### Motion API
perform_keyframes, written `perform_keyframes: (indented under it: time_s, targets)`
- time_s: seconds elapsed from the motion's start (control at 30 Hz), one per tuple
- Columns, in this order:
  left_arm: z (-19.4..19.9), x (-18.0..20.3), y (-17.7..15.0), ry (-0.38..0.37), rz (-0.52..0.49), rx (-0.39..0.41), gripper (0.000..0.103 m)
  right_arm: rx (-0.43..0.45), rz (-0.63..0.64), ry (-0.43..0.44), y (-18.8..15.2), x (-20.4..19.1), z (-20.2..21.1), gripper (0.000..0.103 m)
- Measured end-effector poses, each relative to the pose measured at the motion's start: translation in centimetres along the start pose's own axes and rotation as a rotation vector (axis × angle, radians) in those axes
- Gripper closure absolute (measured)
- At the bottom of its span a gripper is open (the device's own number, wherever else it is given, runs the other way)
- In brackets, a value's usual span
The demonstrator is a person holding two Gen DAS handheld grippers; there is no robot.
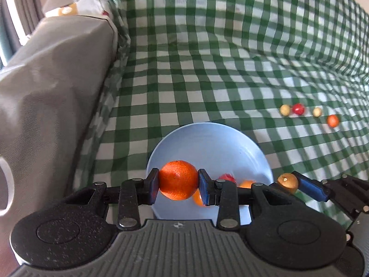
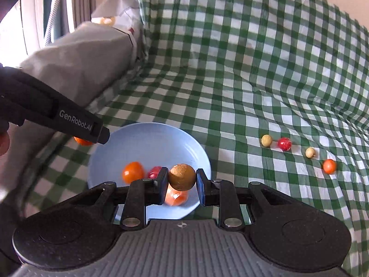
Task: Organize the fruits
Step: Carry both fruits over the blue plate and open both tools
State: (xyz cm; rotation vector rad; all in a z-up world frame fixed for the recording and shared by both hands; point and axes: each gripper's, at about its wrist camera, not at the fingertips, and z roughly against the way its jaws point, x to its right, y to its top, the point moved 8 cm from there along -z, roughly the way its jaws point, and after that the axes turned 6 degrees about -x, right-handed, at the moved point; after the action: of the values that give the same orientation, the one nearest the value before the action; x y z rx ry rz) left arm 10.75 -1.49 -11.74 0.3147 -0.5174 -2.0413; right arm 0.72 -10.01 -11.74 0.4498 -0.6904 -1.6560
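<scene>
My left gripper (image 1: 178, 181) is shut on an orange (image 1: 178, 180) and holds it above the near rim of a light blue plate (image 1: 214, 143). My right gripper (image 2: 181, 177) is shut on a brown round fruit (image 2: 182, 176) and holds it over the same plate (image 2: 147, 143); it also shows at the right of the left wrist view (image 1: 287, 182). On the plate lie an orange fruit (image 2: 132, 172), a red fruit (image 2: 154, 172) and another orange one (image 2: 176, 197). The left gripper's body (image 2: 57, 115) reaches in from the left, hiding most of its orange (image 2: 81, 141).
Several small fruits lie in a row on the green checked cloth to the right: a beige one (image 2: 266, 140), a red one (image 2: 284, 143), a beige one (image 2: 310, 152) and an orange one (image 2: 329, 166). A grey covered bulk (image 2: 80, 64) stands at the left.
</scene>
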Motion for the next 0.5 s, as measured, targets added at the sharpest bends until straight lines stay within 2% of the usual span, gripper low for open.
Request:
perform_keyframes:
  time_s: [0.27, 0.33, 0.4, 0.43, 0.47, 0.5]
  targets:
    - [-5.2, -0.2, 1.3, 0.035, -0.023, -0.069, 0.063, -0.062, 0.012, 0.008, 0.4, 0.5, -5.1, 0.076]
    - [-5.0, -0.5, 1.5, 0.035, -0.026, -0.049, 0.051, -0.070, 0.015, 0.026, 0.5, 0.3, -5.8, 0.076]
    - [-3.9, -0.6, 1.9, 0.031, -0.033, -0.005, 0.007, -0.090, 0.006, 0.070, 0.7, 0.1, -6.4, 0.073]
    - [-3.1, -0.7, 2.1, 0.039, -0.027, 0.023, 0.001, -0.100, 0.004, 0.080, 0.9, 0.1, -6.4, 0.062]
    - [-2.0, -0.8, 2.1, 0.044, -0.018, 0.054, 0.000, -0.099, -0.003, 0.079, 1.1, 0.2, -6.2, 0.049]
    - [-0.8, -0.8, 1.9, 0.038, -0.020, 0.070, 0.000, -0.093, -0.010, 0.075, 1.2, 0.4, -5.6, 0.043]
